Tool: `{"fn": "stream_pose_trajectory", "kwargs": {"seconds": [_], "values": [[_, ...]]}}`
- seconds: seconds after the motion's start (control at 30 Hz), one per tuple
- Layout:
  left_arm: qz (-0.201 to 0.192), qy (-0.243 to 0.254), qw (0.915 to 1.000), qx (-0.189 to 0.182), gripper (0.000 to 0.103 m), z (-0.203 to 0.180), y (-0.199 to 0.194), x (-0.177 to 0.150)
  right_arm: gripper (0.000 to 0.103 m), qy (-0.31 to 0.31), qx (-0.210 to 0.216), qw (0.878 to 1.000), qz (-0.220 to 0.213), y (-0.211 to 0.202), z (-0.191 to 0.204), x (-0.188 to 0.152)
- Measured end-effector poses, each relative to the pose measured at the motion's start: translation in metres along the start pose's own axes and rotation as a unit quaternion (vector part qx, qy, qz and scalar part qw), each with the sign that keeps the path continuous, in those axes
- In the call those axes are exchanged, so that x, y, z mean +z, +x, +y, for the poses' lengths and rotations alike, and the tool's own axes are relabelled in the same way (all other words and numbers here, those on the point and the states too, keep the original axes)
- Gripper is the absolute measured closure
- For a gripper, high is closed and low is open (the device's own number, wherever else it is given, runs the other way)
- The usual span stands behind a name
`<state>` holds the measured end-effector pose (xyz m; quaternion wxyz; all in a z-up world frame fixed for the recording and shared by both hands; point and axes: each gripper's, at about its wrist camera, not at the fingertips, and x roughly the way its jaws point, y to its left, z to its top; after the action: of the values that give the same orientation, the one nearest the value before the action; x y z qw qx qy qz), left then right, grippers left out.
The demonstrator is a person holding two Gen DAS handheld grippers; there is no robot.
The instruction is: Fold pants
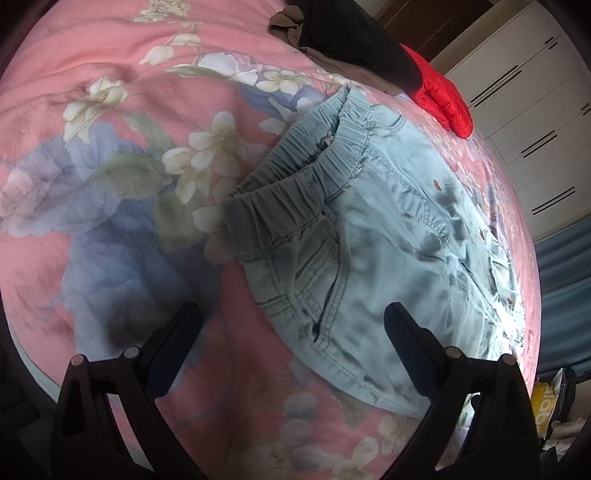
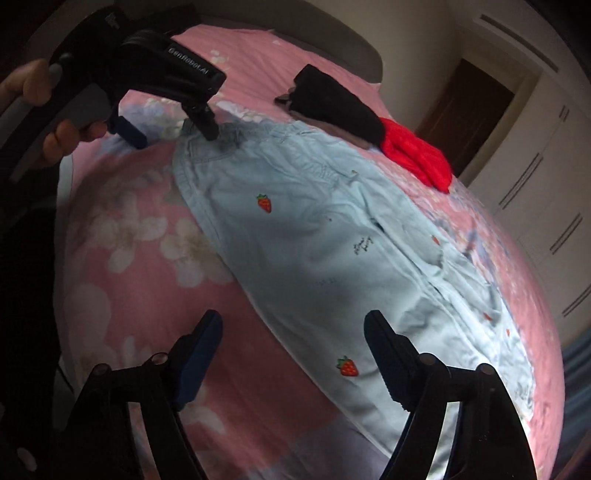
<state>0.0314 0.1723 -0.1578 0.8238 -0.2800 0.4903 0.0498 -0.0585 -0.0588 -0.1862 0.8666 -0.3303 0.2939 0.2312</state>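
From the left wrist view, the left gripper (image 1: 291,317) hangs wide open and empty over the near waistband corner of the pale blue pants (image 1: 369,236), which lie on the pink floral bedspread (image 1: 110,147). From the right wrist view, the right gripper (image 2: 293,332) gapes empty at the pants' (image 2: 314,236) leg end, their long axis running away toward the waistband. Beyond the pants sit dark clothes (image 2: 332,99) and a red jacket (image 2: 417,155), apart from them.

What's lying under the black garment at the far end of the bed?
A brownish-grey garment pokes out beneath the black garment, on the floral bedspread. The red jacket lies beside it. How much is covered stays hidden.
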Motion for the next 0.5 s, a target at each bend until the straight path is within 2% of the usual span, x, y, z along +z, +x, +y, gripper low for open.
{"fn": "stream_pose_trajectory", "kwargs": {"seconds": [0.03,0.07,0.1,0.13,0.17,0.2,0.23,0.3,0.33,0.37,0.5], "values": [[-0.007,0.001,1.0,0.002,0.007,-0.003,0.001,0.002,0.03,0.0,-0.001,1.0,-0.002,0.004,0.0,0.002],[-0.016,0.0,0.9999,0.0,0.015,-0.004,0.003,0.005,0.03,0.005,-0.005,1.0,-0.008,0.007,-0.003,0.004],[-0.024,-0.001,0.9997,0.0,0.036,-0.006,0.004,0.01,0.033,0.01,-0.012,1.0,-0.011,0.011,-0.006,0.007],[-0.027,-0.001,0.9996,0.004,0.048,-0.007,0.006,0.015,0.04,0.014,-0.017,1.0,-0.013,0.014,-0.003,0.009],[-0.026,-0.003,0.9996,0.009,0.07,-0.005,0.008,0.02,0.055,0.019,-0.013,1.0,-0.011,0.016,-0.004,0.011],[-0.028,-0.005,0.9995,0.01,0.077,-0.002,0.009,0.024,0.064,0.024,-0.012,1.0,-0.015,0.017,-0.004,0.013],[-0.029,-0.008,0.9996,0.004,0.08,0.0,0.008,0.026,0.068,0.028,-0.011,0.999,-0.021,0.016,-0.002,0.013],[-0.036,-0.008,0.9993,-0.011,0.085,0.005,-0.002,0.023,0.09,0.032,-0.009,0.999,-0.028,0.011,0.002,0.014],[-0.044,-0.006,0.9989,-0.016,0.085,0.007,-0.009,0.021,0.092,0.034,-0.01,0.999,-0.034,0.005,0.003,0.015],[-0.051,-0.002,0.9985,-0.021,0.086,0.008,-0.016,0.019,0.1,0.034,-0.011,0.999,-0.039,-0.001,0.004,0.015],[-0.054,0.001,0.9979,-0.035,0.086,0.02,-0.032,0.011,0.1,0.025,0.0,0.999,-0.042,-0.022,0.008,0.016]]}}
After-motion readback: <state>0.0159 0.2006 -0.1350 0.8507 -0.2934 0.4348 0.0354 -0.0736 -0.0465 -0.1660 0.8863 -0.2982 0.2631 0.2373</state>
